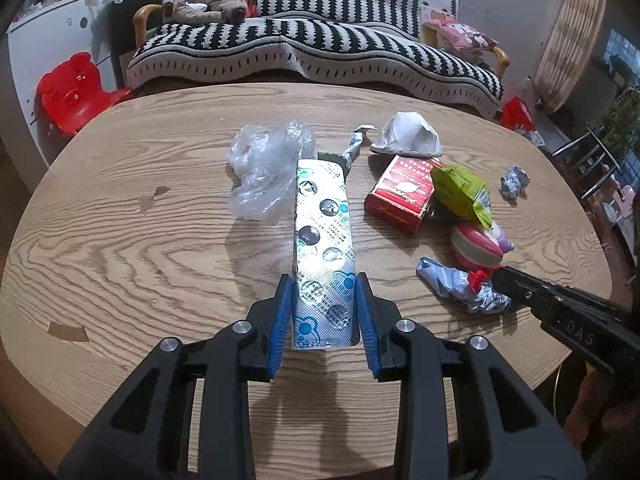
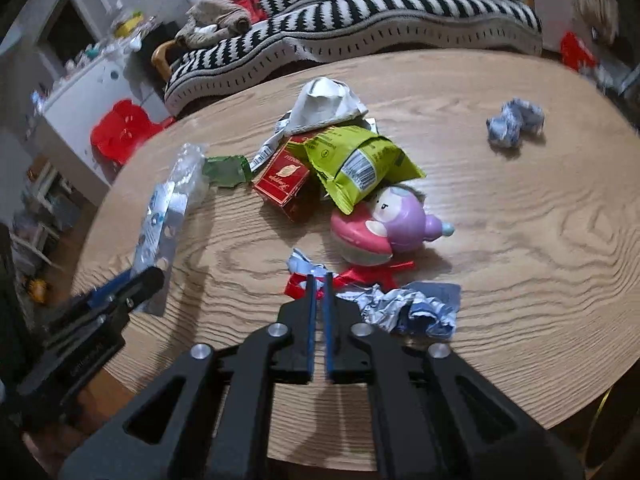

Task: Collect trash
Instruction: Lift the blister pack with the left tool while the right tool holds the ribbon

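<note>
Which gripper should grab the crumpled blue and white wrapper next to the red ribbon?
The right gripper, probably. It sits right at the crumpled blue and white wrapper and the red ribbon. The left gripper is busy, closed on the silver pill blister pack.

The left wrist view sits low and close over the near edge of the wooden table (image 1: 120, 208), looking forward between its own fingers toward the striped sofa (image 1: 320, 52) along the top of the frame, with the blister pack (image 1: 324, 240) running up the centre. The right wrist view looks the same general way from further right, tilted, so the sofa (image 2: 360, 20) slants across its upper half. Both share the red box (image 1: 400, 196) (image 2: 284, 184), green packet (image 1: 460, 192) (image 2: 360, 168), pink toy (image 1: 478, 246) (image 2: 380, 228) and crumpled wrapper (image 1: 460, 288) (image 2: 408, 308), and each catches the other tool: lower right in the left view, lower left in the right
</note>
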A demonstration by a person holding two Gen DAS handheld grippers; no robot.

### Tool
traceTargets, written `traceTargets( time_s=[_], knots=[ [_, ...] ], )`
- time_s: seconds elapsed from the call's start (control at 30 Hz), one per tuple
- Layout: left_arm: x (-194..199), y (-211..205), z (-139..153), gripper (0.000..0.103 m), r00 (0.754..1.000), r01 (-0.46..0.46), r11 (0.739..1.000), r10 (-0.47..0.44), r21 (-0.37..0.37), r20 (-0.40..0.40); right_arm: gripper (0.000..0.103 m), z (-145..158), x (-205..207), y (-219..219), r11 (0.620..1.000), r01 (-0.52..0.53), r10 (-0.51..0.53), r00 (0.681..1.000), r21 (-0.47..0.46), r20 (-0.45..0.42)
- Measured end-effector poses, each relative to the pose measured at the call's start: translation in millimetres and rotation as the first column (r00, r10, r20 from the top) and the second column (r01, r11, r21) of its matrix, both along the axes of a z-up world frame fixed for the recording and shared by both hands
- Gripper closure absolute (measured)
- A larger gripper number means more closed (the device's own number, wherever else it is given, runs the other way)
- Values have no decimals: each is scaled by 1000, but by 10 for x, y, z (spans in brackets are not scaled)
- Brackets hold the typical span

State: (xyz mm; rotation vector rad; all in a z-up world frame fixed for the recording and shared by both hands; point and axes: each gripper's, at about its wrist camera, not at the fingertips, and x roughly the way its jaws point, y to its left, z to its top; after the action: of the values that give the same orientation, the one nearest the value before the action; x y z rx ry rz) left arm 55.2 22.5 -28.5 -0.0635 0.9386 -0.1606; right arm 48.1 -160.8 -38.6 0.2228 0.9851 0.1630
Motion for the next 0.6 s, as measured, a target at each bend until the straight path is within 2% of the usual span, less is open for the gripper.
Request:
traceTargets(
  time_s=[0.07, 0.1, 0.2, 0.37, 0.53, 0.6],
  knots=[
    [0, -10, -5, 72, 1000, 8, 1000, -8, -1, -6, 11, 42, -56, 36, 998, -13, 16, 999, -57, 49],
    [-3, -12, -3, 72, 1000, 11, 1000, -11, -1, -6, 8, 88, -109, 59, 995, -15, 24, 995, -95, 101],
    [4, 7, 14, 72, 1000, 11, 1000, -11, -4, -2, 11, 135, -167, 139, 984, -70, 94, 986, -165, 139],
    [36, 63, 8, 72, 1000, -5, 1000, 5, -7, -7, 32, -35, -114, 253, 949, -98, 138, 984, -301, 116],
    [29, 57, -9, 72, 1000, 3, 1000, -3, -4, -11, 46, -197, -43, 415, 901, -118, 182, 976, -417, 117],
    [21, 48, -13, 72, 1000, 9, 1000, -9, -3, -12, 60, -252, -9, 414, 897, -126, 186, 977, -423, 104]
  ],
)
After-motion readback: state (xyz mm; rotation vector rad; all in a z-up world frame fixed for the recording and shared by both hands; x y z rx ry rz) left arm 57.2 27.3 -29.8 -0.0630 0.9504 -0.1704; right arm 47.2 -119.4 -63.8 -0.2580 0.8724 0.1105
